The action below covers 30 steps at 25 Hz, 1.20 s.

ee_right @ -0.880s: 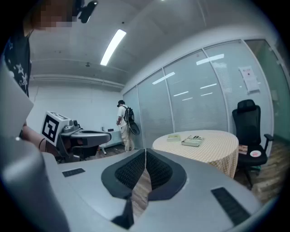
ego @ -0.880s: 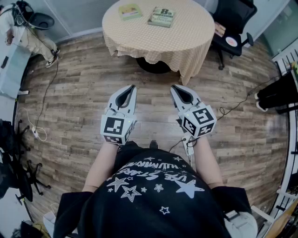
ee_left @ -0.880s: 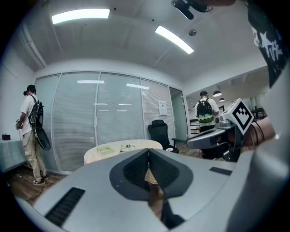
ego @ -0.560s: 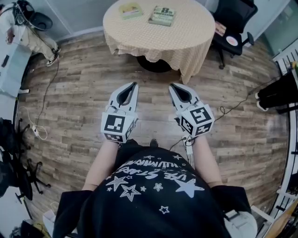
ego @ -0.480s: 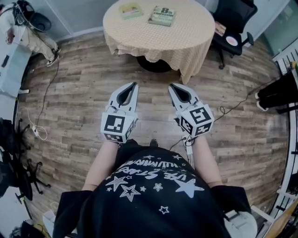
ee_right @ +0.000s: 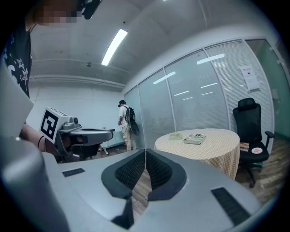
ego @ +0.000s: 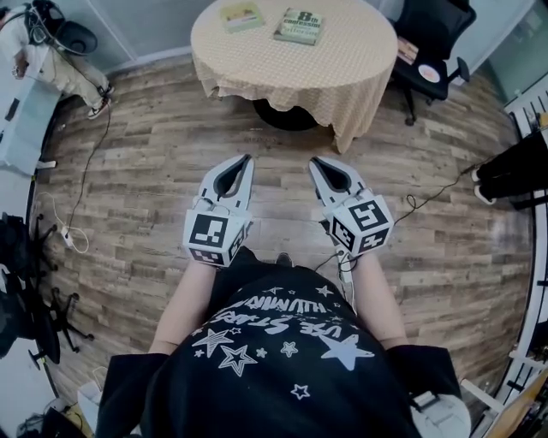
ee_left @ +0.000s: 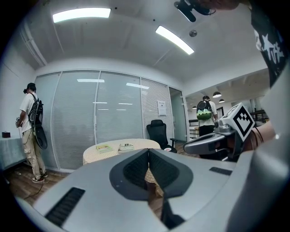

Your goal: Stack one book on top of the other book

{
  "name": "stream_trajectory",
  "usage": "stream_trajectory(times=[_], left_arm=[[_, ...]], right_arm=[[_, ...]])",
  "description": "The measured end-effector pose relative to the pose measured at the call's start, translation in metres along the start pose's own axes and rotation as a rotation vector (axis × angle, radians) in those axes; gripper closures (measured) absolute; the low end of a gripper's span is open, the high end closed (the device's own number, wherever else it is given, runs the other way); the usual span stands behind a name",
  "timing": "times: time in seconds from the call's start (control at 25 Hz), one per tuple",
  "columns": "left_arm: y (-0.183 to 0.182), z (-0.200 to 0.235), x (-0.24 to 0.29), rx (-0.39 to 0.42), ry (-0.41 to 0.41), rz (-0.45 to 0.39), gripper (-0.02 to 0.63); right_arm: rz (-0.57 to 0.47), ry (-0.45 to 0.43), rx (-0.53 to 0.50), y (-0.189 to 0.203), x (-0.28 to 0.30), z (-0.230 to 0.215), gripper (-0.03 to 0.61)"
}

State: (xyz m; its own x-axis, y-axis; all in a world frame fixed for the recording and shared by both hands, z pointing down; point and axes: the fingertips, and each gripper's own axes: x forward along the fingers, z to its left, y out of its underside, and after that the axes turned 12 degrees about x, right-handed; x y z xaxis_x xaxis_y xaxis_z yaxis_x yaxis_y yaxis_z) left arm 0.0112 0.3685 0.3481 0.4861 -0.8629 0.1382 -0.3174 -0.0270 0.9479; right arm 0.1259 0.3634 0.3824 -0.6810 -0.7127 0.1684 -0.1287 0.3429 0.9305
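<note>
pale book [ego: 240,15], dark book [ego: 299,26] on table [ego: 291,75], well beyond both hand-held grippers [ego: 247,159] [ego: 312,162]

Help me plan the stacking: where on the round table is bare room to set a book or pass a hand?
Bare cloth: the near half of the table, in front of the yellow book and green book, and its right side beyond the green book. Crowded: the far edge, where both books lie apart.
</note>
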Motion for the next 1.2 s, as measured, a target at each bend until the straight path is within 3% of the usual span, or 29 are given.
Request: stream_trajectory(times=[0.2, 0.64, 1.2], left_arm=[[0.007, 0.004, -0.007, -0.034, 0.002, 0.013, 0.603], [0.029, 0.046, -0.002, -0.089, -0.063, 0.026, 0.604], [0.058, 0.122, 0.075, -0.15, -0.035, 0.024, 0.604]], right_arm=[[-0.028, -0.059, 0.079, 0.002, -0.001, 0.001, 0.548], [0.015, -0.018, 0.089, 0.005, 0.03, -0.014, 0.548], [0.054, 0.041, 0.086, -0.013, 0.115, -0.057, 0.548]])
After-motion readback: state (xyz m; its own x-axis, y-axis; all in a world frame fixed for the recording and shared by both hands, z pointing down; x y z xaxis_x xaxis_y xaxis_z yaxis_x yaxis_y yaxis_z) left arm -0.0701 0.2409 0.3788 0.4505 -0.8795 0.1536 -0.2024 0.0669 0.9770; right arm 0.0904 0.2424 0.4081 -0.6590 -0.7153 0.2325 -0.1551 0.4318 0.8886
